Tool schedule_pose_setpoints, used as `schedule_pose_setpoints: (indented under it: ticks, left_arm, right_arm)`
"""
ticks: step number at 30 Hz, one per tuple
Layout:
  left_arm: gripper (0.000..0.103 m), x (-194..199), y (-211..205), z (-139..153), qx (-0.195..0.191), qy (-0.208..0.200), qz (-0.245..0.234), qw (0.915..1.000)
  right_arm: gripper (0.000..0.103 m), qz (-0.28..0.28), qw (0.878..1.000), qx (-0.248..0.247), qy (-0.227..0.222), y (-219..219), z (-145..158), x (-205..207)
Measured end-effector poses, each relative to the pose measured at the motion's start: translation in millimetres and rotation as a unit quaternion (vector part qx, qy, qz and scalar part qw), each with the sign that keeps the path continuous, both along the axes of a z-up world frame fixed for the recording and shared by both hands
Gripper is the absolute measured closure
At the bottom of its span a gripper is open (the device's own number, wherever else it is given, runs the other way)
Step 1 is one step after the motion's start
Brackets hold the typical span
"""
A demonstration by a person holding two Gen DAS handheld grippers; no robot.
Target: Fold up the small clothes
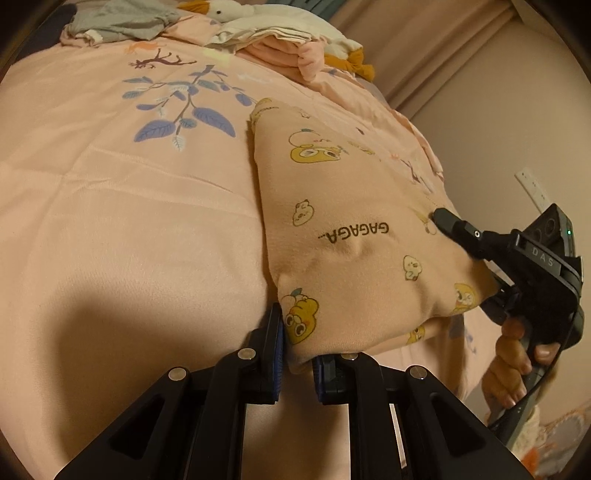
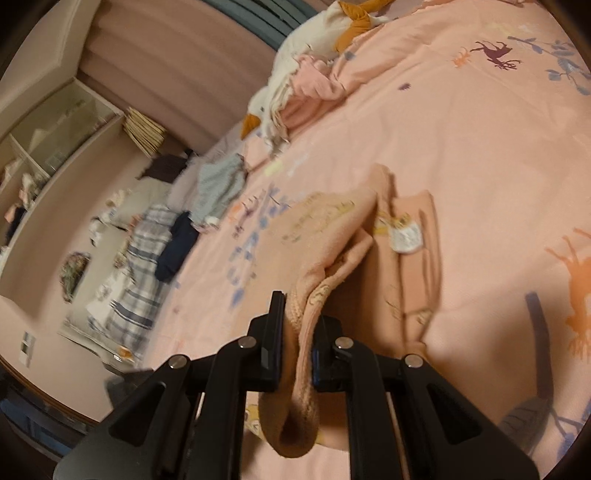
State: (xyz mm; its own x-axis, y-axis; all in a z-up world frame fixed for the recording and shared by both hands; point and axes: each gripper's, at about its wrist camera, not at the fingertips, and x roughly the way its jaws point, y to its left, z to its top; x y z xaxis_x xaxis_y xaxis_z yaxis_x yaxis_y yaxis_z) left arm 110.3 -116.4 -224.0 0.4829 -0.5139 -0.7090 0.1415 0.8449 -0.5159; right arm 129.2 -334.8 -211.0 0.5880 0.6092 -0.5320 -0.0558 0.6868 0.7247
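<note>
Left wrist view shows one peach garment [image 1: 354,229] printed with yellow cartoon animals and the word GAGAGA, lying on a bed [image 1: 110,229] covered in pink fabric with a blue leaf print. The left tongs [image 1: 297,354] pinch the near corner of this garment, the cloth caught between their two blue pads. At the garment's right edge the right tongs [image 1: 441,219] reach in over the cloth, carried by one hand [image 1: 513,358] that wraps the black handle; from this side their grip is hard to read.

Right wrist view settles it: the right tongs [image 2: 298,350] are pressed on a ribbed hem of the same garment [image 2: 332,229], which hangs in a loop below the pads and trails away onto the bed [image 2: 480,147]. One white label shows on the folded part beyond the tongs.

Beyond the garment, toward the headboard, lies one plush goose [image 1: 229,9] with an orange beak, and beside it one pile of folded pink and white clothes [image 1: 280,48]. One loose grey piece [image 1: 122,20] lies further left of the goose. Past the bed's edge, one plaid cloth [image 2: 140,266] and one dark item lie beside it.
</note>
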Motion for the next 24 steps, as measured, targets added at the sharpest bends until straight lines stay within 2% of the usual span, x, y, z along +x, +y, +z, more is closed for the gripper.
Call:
schedule_pose_setpoints:
  ticks: [3,6,9,11,14,19,24]
  left_arm:
    - [0.087,-0.5,-9.3,2.8,0.037,-0.018,-0.006,0.9991]
    - [0.087,-4.9,-14.9,4.0,0.058,-0.027,-0.002,0.9979]
    - [0.087,-5.7,-16.8,4.1,0.072,-0.031,-0.004,0.9969]
    - [0.087,-5.3,-19.1,3.8,0.082,-0.037,-0.011,0.9959]
    - [0.087,-5.5,-17.2,2.9,0.079,-0.038,-0.011,0.9961]
    - [0.087,-5.2,-7.8,1.5,0.047,-0.019,-0.008,0.9987]
    - [0.087,-7.6,-13.5,4.3,0.067,-0.025,-0.011,0.9974]
  right_arm:
    - [0.091,-0.009,1.000,0.000,-0.002,-5.5,-3.3,-6.9]
    - [0.092,-0.018,1.000,-0.008,0.002,-11.6,-7.6,-9.7]
    - [0.092,-0.025,0.999,0.026,0.010,-21.3,-14.5,-11.4]
    - [0.092,-0.023,0.999,0.023,0.017,-24.7,-18.1,-11.5]
    - [0.092,-0.023,0.999,-0.020,0.027,-19.7,-21.1,-13.3]
    - [0.092,-0.014,0.999,-0.031,0.021,-19.4,-20.5,-19.5]
    - [0.092,-0.012,0.999,-0.033,0.018,-20.3,-18.5,-24.3]
